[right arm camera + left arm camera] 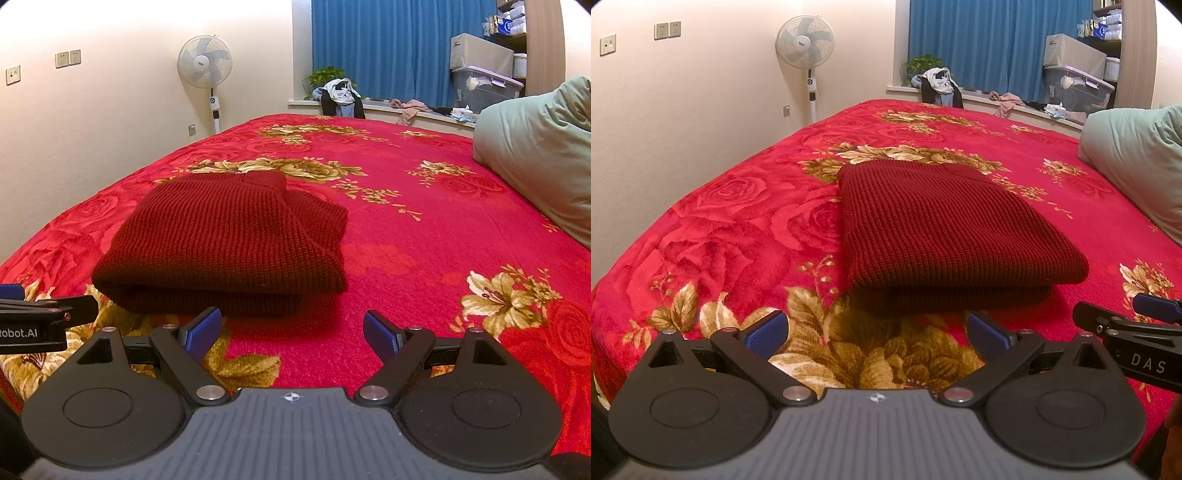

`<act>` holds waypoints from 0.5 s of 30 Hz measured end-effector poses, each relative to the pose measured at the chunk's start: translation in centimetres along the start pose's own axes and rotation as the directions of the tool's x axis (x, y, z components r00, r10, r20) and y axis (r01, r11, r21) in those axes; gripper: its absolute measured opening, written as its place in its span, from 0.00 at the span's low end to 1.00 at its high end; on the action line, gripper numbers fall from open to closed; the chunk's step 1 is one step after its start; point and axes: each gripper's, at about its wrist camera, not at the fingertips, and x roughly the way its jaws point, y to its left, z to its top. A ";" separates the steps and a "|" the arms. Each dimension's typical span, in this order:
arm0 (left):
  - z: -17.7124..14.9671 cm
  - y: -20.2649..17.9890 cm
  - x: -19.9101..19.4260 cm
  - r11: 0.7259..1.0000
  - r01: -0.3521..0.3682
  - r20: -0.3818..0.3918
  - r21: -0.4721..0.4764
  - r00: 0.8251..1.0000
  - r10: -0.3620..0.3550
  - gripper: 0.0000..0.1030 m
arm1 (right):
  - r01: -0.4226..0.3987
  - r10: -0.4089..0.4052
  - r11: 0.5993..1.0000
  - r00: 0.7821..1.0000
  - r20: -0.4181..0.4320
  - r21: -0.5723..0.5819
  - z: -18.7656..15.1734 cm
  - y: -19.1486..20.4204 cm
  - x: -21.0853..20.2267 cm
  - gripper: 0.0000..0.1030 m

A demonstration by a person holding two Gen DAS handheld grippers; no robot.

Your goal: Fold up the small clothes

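Note:
A dark red knitted sweater point(938, 232) lies folded into a thick rectangle on the red flowered bed cover point(738, 229); its folded edge faces both cameras. My left gripper point(877, 334) is open just short of that near edge, nothing between its blue pads. In the right wrist view the sweater point(229, 240) sits ahead and to the left, and my right gripper point(291, 332) is open near its right front corner, empty. Each gripper shows at the edge of the other's view: the right gripper point(1134, 317) and the left gripper point(48, 317).
A pale green pillow point(535, 155) lies on the right side of the bed. A standing fan point(807, 51) is by the far wall. The window ledge under the blue curtain point(990, 44) carries heaped clothes point(938, 86), a plant and storage boxes point(1078, 85).

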 end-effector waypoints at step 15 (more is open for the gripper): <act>0.0 0.0 0.0 1.000 0.001 0.008 0.001 1.000 -0.001 1.00 | -0.006 0.006 1.000 1.000 -0.003 -0.005 -0.1 -0.2 0.0 0.82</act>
